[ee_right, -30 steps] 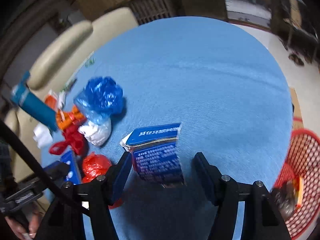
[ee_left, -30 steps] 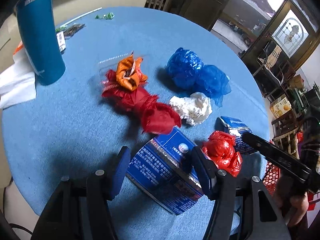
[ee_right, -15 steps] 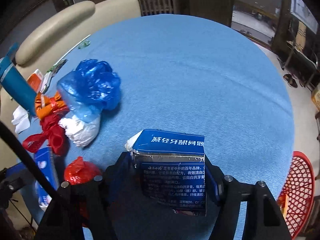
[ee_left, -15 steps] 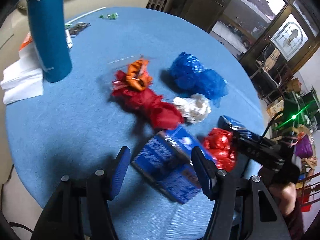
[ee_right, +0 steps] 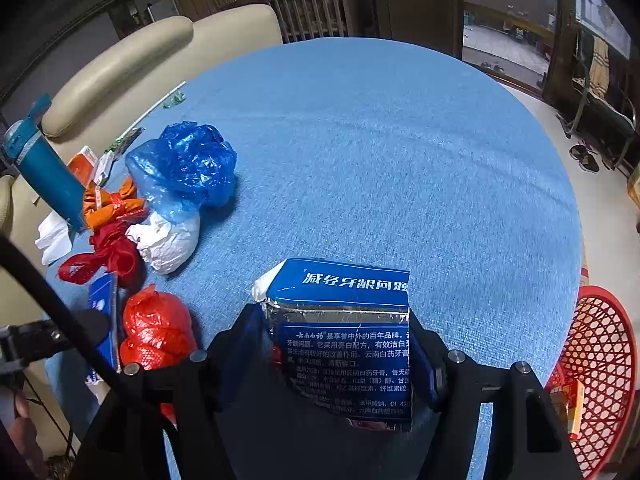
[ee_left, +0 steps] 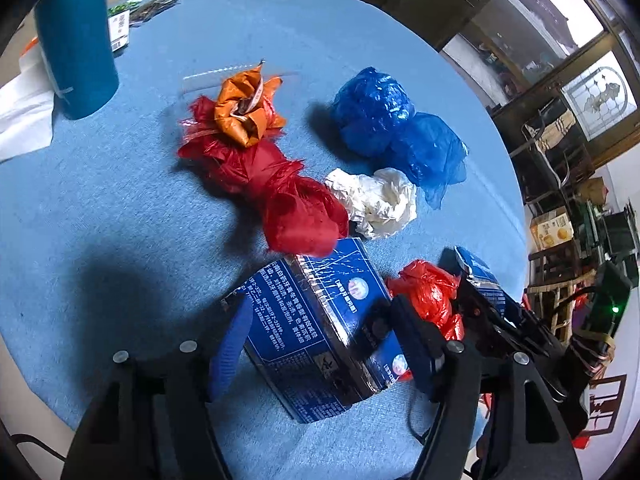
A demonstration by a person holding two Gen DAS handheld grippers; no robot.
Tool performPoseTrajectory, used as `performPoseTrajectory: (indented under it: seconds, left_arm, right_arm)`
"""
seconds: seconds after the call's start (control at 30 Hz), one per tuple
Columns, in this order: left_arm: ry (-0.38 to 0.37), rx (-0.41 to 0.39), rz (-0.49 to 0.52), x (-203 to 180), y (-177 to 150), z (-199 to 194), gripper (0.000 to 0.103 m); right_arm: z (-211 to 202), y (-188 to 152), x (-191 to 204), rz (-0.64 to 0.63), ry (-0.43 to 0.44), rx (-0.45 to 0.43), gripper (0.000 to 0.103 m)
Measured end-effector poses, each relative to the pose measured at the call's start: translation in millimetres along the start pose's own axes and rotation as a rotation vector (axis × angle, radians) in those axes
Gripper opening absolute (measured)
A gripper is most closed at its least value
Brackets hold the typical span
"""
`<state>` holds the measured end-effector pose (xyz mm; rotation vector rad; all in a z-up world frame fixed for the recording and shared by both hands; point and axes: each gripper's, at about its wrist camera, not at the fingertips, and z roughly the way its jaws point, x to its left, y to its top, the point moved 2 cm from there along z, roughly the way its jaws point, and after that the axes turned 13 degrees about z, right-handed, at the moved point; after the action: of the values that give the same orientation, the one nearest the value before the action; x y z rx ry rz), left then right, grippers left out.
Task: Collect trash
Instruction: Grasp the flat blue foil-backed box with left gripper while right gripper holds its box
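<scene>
In the left wrist view my left gripper (ee_left: 320, 340) straddles a torn blue toothpaste box (ee_left: 316, 332) lying on the blue round table (ee_left: 100, 200); both fingers touch its sides. Past it lie a red bag (ee_left: 276, 192), an orange bag (ee_left: 244, 108), a white wad (ee_left: 376, 200), a blue bag (ee_left: 392, 128) and a small red bag (ee_left: 432, 296). In the right wrist view my right gripper (ee_right: 336, 356) is shut on another torn blue box piece (ee_right: 352, 340), held just above the table (ee_right: 380, 160).
A red mesh basket (ee_right: 600, 360) with some trash stands below the table's right edge. A teal bottle (ee_left: 76, 40) and white paper (ee_left: 24, 120) sit at the far left. A cream sofa (ee_right: 140, 60) curves behind the table.
My right gripper closed on the blue box piece and lifted it nearer the camera. My left gripper moved in over the other blue box and narrowed onto its sides.
</scene>
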<state>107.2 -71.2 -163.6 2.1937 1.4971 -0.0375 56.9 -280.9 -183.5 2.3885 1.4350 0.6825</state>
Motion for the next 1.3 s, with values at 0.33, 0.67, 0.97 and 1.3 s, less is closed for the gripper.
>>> performPoseTrajectory:
  seconds: [0.33, 0.67, 0.97, 1.3]
  left_arm:
    - [-0.008, 0.025, 0.020, -3.5, -14.9, 1.8, 0.077]
    - [0.000, -0.052, 0.225, -18.8, -29.6, -29.5, 0.077]
    - [0.019, -0.125, 0.560, -16.3, -19.0, -29.0, 0.077]
    - [-0.139, -0.111, 0.700, -30.0, -11.2, -14.8, 0.077]
  right_arm:
    - [-11.0, -8.5, -13.2, 0.027, 0.053, 0.004, 0.070]
    - [-15.3, -12.5, -19.2, 0.040, 0.072, 0.013, 0.071]
    - [-14.0, -9.8, -19.4, 0.052, 0.083, 0.019, 0.071]
    - [-15.2, -12.1, -18.7, 0.046, 0.079, 0.018, 0.071]
